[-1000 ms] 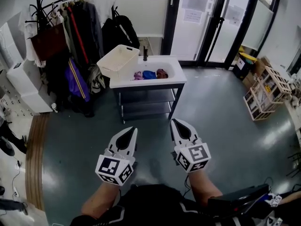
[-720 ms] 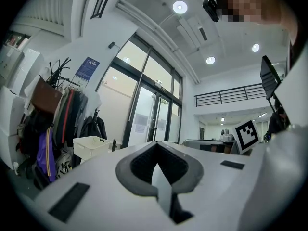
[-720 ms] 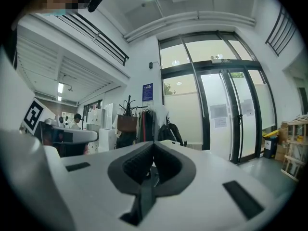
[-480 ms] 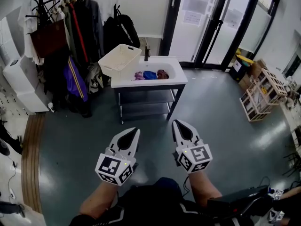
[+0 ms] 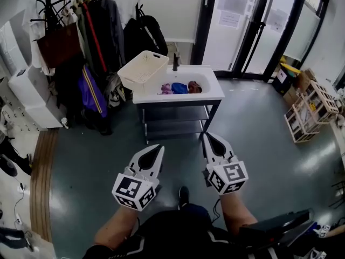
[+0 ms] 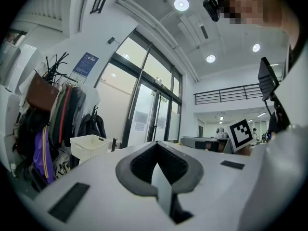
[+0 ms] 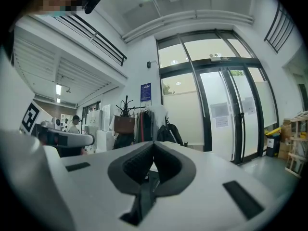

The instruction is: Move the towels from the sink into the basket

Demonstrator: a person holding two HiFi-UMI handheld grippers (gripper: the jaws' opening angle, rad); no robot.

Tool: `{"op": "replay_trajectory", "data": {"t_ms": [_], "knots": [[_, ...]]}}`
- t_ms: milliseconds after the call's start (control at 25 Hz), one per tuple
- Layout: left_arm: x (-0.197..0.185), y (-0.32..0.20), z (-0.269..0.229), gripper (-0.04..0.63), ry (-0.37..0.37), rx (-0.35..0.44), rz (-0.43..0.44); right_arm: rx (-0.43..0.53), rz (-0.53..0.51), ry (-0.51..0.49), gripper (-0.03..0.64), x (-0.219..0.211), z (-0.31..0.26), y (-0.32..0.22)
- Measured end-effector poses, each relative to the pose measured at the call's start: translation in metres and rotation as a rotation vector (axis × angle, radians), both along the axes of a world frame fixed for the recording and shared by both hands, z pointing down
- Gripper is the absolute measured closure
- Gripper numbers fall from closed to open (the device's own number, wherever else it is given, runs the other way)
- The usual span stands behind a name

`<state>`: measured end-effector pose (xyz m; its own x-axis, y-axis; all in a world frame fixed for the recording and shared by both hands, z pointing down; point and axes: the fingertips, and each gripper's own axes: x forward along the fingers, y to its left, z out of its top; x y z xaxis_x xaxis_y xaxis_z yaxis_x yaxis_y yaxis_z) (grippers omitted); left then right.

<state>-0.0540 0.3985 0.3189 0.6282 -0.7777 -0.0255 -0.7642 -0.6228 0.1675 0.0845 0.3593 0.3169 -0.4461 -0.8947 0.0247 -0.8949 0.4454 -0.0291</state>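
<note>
I stand on the floor in front of the sink (image 5: pixel 214 90), well apart from it, and I hold both tools level before me. The left gripper (image 5: pixel 158 149) has its jaws pressed together with nothing between them. The right gripper (image 5: pixel 208 137) is the same, closed and empty.

The towels lie in the basin, in a row: a pink one (image 5: pixel 166 89) at the left, a blue one (image 5: pixel 179 88) in the middle, and a dark red one (image 5: pixel 194 86) at the right. They are crumpled and lie close to each other; from here I cannot tell if they touch. The basket (image 5: pixel 143 69) stands on the left end of the sink top, just beside the pink towel, and it looks empty.

No towel is moved yet, so I judge that the task is at its beginning.

I expect the towels to be soft, light and limp, not fragile. I cannot see if they are wet; a wet one would be heavier. I think the best place to pinch is a raised fold on top of each heap, and deep enough that the cloth does not slip out. A lifted towel will hang down and may drag its neighbour.
</note>
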Motion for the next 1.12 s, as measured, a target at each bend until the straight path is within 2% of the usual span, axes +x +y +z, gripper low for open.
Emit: {"op": "replay_trajectory", "data": {"t_ms": [200,480,680,880,1120], "knots": [[0.008,-0.038,-0.003,0.592,-0.002,0.003,-0.028,-0.004,-0.016,-0.018,0.615,0.013,-0.001,-0.044],[0.023,-0.100,-0.003,0.592,0.032,-0.003,-0.122,0.040,-0.041,-0.033,0.615,0.041,-0.009,-0.099],[0.047,-0.135,0.001,0.592,0.012,-0.013,-0.115,0.009,-0.038,-0.029,0.615,0.061,0.000,-0.134],[0.060,-0.168,0.002,0.592,0.003,-0.016,-0.158,0.008,-0.063,-0.037,0.615,0.077,0.004,-0.160],[0.092,-0.198,0.003,0.592,-0.012,-0.018,-0.170,0.068,-0.050,0.052,0.615,0.109,0.003,-0.188]]}}
